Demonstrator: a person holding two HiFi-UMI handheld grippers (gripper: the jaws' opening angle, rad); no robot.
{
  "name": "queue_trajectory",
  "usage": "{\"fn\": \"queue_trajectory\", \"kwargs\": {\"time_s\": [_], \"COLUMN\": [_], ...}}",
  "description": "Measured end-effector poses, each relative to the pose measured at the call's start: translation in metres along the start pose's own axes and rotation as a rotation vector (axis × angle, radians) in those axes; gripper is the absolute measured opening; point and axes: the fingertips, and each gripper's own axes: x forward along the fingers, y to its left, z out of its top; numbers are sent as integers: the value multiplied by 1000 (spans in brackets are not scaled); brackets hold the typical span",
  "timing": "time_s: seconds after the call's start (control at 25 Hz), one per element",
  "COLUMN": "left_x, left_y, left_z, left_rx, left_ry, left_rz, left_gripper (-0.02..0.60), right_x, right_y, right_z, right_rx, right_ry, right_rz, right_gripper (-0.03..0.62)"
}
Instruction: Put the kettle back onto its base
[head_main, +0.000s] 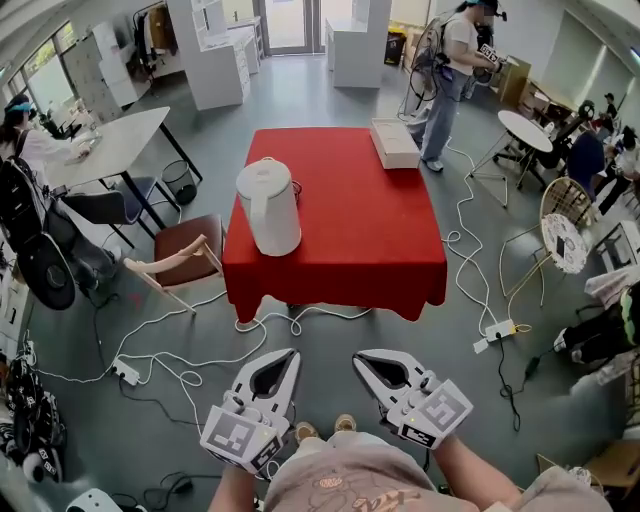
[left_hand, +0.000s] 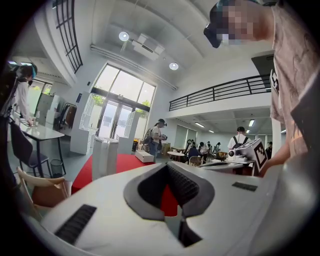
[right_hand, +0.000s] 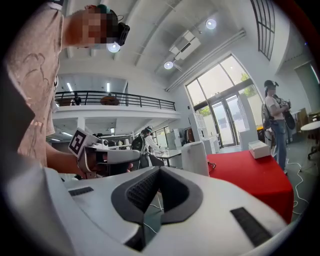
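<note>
A tall white kettle stands upright on the left part of the red table, with a thin cord beside it; no separate base shows. The kettle is left of centre in the left gripper view, and the kettle is ahead in the right gripper view. My left gripper and right gripper hang side by side over the floor, well short of the table's near edge. Both are shut and hold nothing. The left gripper and the right gripper have their tips together.
A white box lies at the table's far right corner. A brown-seated chair stands left of the table. Cables and a power strip lie on the floor before it. A person stands beyond, near a round table.
</note>
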Motion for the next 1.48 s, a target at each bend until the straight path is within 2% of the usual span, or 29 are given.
{"fn": "queue_trajectory", "kwargs": {"time_s": [0.32, 0.56, 1.48], "left_x": [-24, -27, -34], "left_y": [-1, 0, -4], "left_z": [-3, -3, -2], "left_rx": [13, 8, 11], "left_ry": [10, 2, 29], "left_rz": [-11, -16, -22], "left_gripper": [-2, -2, -2], "right_x": [6, 5, 8], "right_y": [15, 18, 19], "right_z": [0, 1, -4], "right_rx": [-9, -66, -52], "right_ry": [-12, -3, 31], "right_rz": [-7, -13, 24], "right_gripper": [8, 6, 6]}}
